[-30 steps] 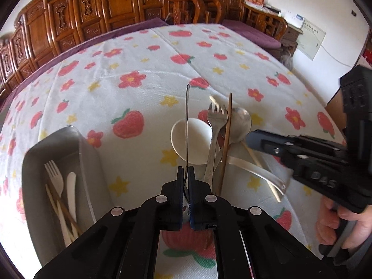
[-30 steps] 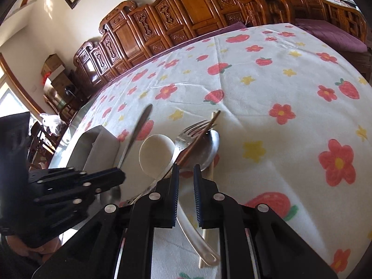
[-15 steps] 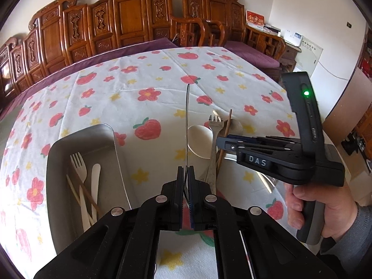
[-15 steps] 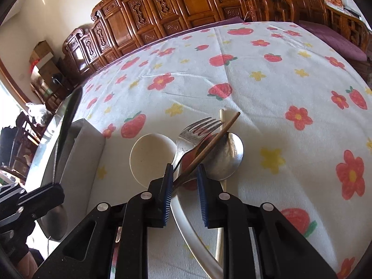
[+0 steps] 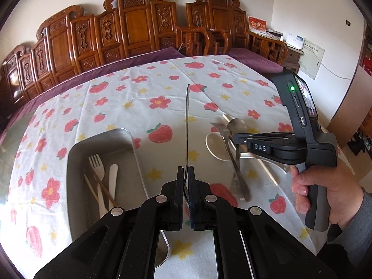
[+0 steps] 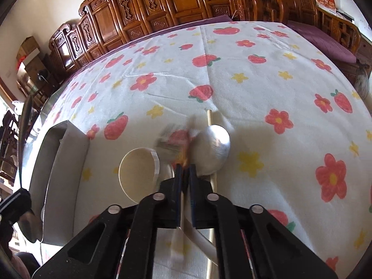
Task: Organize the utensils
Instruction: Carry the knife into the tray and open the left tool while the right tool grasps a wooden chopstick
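My left gripper (image 5: 186,174) is shut on a metal knife (image 5: 187,125), blade edge-on and pointing away, above the cloth just right of the metal tray (image 5: 76,153). The knife (image 6: 24,121) also shows at the far left of the right wrist view. My right gripper (image 6: 185,168) is down over the utensil pile, jaws closing on a brown chopstick (image 6: 184,160) that is blurred between them. Around it lie a cream spoon (image 6: 137,169), a blurred metal fork (image 6: 169,139), a metal spoon (image 6: 215,144) and a pale chopstick (image 6: 210,118).
The tray holds a white fork (image 5: 96,165), a white knife (image 5: 113,179) and chopsticks (image 5: 102,186). A hand (image 5: 325,186) grips the right gripper's handle. Carved wooden chairs (image 5: 137,28) line the far edge of the flowered tablecloth (image 5: 158,81).
The left gripper rose and drew back with the knife, bringing the tray nearer its middle. The right gripper sank onto the pile and closed on the brown chopstick; the fork now blurs.
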